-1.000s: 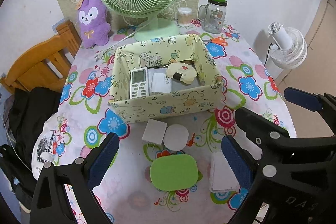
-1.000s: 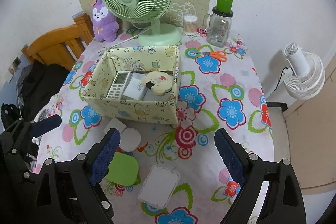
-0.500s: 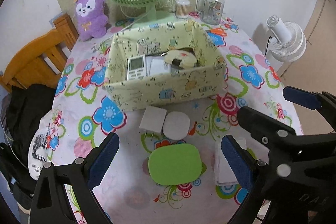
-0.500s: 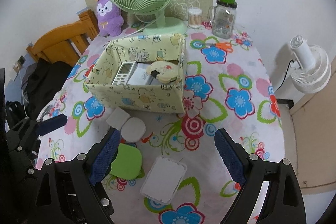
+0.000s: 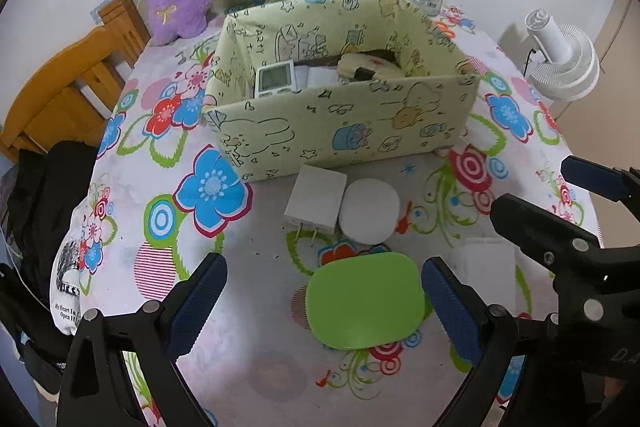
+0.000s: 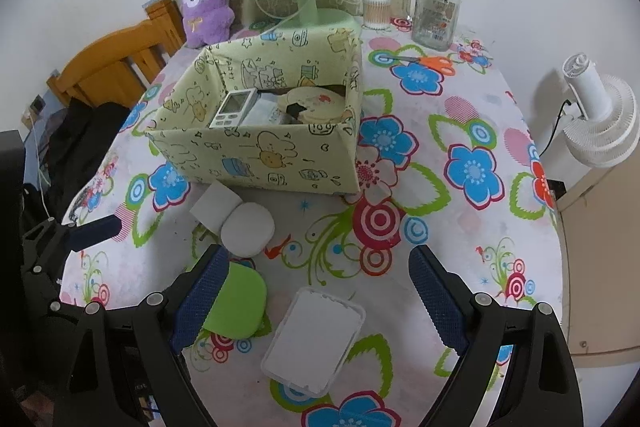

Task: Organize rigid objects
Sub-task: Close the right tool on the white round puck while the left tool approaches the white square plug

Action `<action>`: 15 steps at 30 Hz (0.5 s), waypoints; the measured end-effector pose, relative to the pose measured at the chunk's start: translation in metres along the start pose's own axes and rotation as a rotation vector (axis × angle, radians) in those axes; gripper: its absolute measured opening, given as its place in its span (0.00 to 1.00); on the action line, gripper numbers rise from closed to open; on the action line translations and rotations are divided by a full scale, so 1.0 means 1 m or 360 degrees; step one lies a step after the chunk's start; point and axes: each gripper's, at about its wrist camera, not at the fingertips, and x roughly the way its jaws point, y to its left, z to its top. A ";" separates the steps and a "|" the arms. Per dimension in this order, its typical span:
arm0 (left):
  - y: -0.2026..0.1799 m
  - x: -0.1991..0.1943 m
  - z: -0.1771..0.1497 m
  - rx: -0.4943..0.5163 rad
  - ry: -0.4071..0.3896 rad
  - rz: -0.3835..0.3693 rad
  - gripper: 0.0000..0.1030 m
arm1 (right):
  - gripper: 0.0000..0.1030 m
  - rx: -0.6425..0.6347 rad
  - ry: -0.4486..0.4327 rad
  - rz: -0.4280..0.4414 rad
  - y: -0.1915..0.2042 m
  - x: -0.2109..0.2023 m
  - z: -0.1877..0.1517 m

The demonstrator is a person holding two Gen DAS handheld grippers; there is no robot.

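Both my hand-held grippers gape empty — left hand-held gripper (image 5: 324, 301) over the green case (image 5: 365, 299), right hand-held gripper (image 6: 318, 293) over the white tray (image 6: 314, 339); next, close, lift into the box (image 6: 256, 155).

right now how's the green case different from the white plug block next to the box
The green case is bright green with rounded corners and lies flat; the white plug block is white, boxy, with two metal prongs. The case lies nearer the grippers; the block sits close to the fabric box. Both rest loose on the floral tablecloth.
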 end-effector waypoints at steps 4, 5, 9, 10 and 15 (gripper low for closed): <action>0.001 0.011 0.003 0.0060 0.0005 0.0005 0.96 | 0.90 0.0002 0.0012 0.0002 0.004 0.008 0.002; 0.001 0.013 0.004 0.0082 0.0003 0.0013 0.96 | 0.90 0.0001 0.0017 -0.0001 0.005 0.011 0.002; 0.003 0.023 0.005 0.0122 0.0011 0.0019 0.96 | 0.90 -0.0028 0.0037 -0.0005 0.011 0.022 0.002; 0.005 0.026 0.005 0.0124 0.0017 0.0019 0.96 | 0.90 -0.0035 0.0043 -0.0001 0.013 0.024 0.002; 0.005 0.036 0.003 0.0178 0.0062 0.0006 0.95 | 0.90 -0.0031 0.0082 0.0029 0.019 0.038 0.000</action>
